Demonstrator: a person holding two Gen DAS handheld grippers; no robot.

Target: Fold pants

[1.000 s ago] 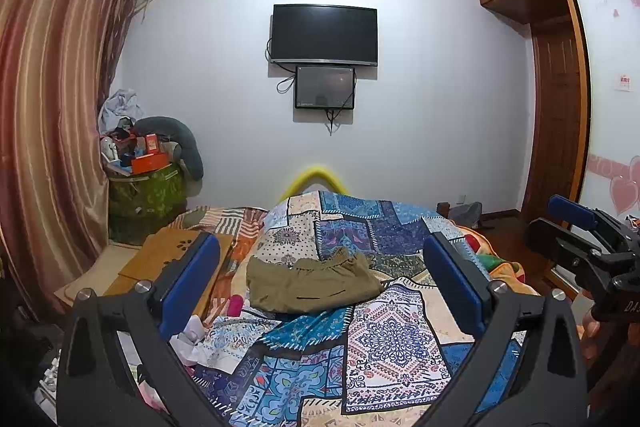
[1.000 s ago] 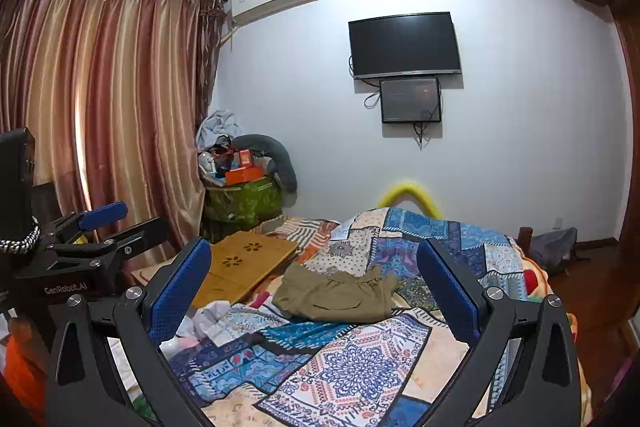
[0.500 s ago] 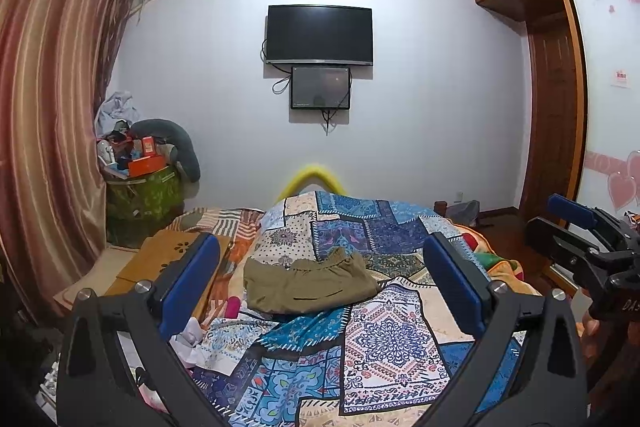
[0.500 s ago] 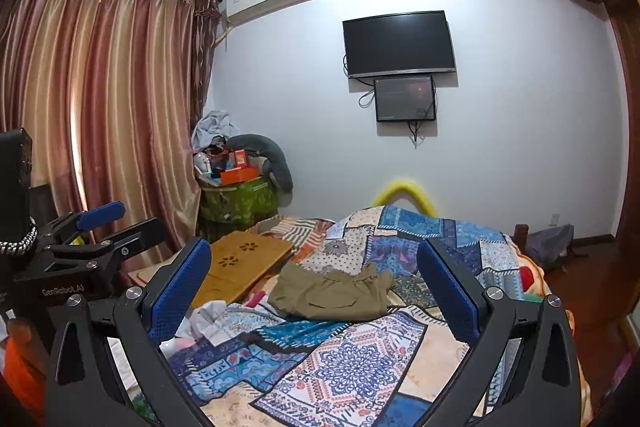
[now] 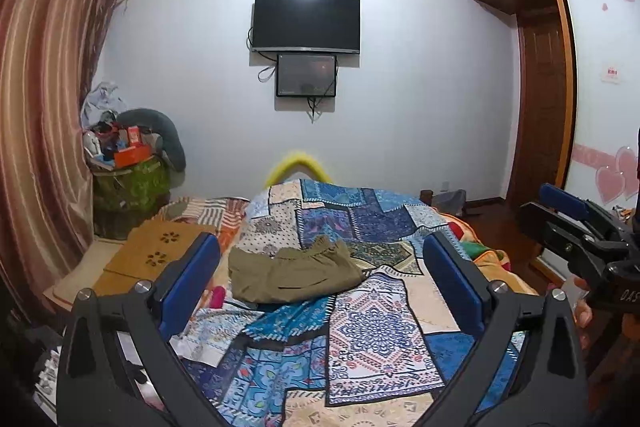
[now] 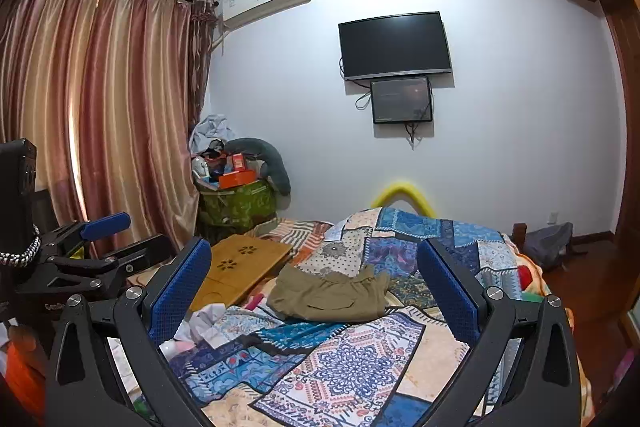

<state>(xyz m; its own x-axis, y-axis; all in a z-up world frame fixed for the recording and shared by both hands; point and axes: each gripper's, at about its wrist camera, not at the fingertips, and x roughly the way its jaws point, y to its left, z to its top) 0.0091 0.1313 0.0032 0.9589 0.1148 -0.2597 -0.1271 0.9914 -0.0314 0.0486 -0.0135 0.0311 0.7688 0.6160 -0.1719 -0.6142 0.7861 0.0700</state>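
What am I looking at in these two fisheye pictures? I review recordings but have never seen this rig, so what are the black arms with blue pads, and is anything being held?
There is no robot. A person carries a hand-held claw in each hand, and each claw has a camera looking forward along its two fingers. The black arms with blue pads in the foreground are those fingers. One picture comes from the left claw, the other from the right claw. Each also catches its partner at the edge: the right one shows in the left view and the left one in the right view.

Both claws are open and hold nothing; they hang above a bed with a patchwork quilt. On the quilt lie the olive pants, bunched in a rough pile, untouched by either claw. A wooden lap tray sits at the bed's left side.
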